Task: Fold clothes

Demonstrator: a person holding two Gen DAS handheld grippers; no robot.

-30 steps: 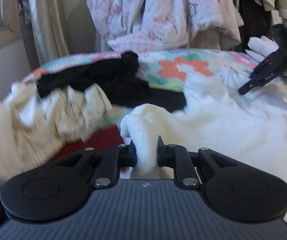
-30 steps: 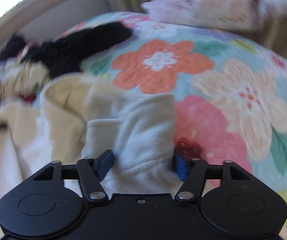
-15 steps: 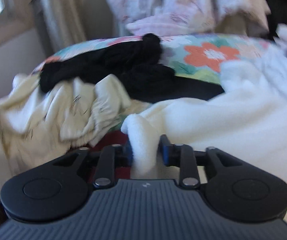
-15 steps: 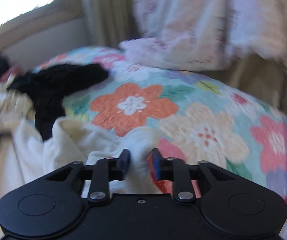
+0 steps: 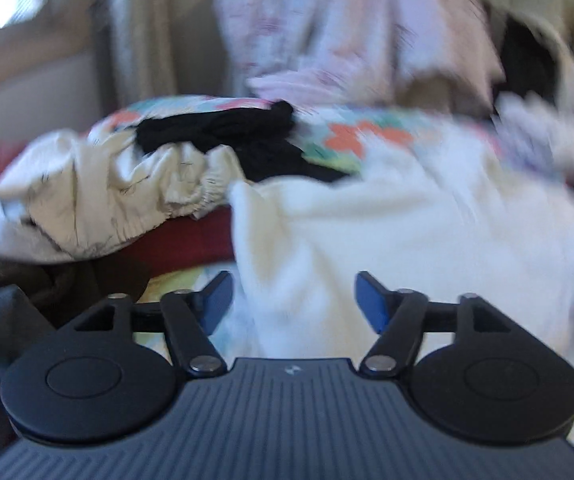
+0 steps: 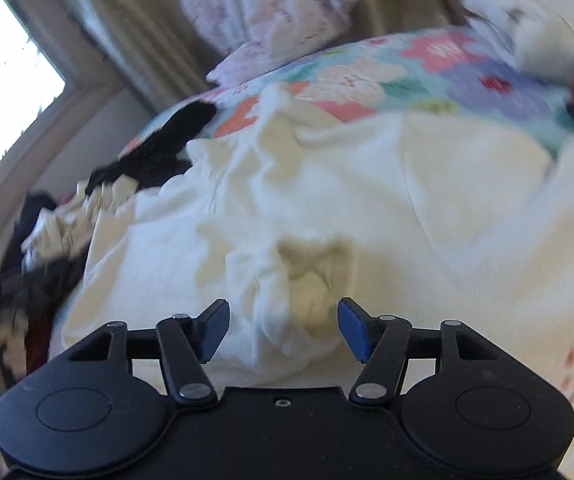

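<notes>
White fleece garment (image 5: 387, 232) spread over near side of floral bedspread (image 6: 427, 68). Left gripper (image 5: 293, 300), right gripper (image 6: 283, 326): jaws opening, pads clear of fleece between them. Black clothing (image 5: 223, 128) far left.

Both my tongs are letting go, jaws spreading.

My left gripper (image 5: 293, 300) sits at the bottom centre of its view, angled downward; its blue pads (image 5: 371, 300) stand apart and are opening, with white fleece (image 5: 367, 232) lying between them but pressed by neither. My right gripper (image 6: 283, 330) fills the lower middle of its own view, also tilted down, its jaws opening too; a bunched fold of the same fleece sits between the pads, which stand clear of it.
</notes>
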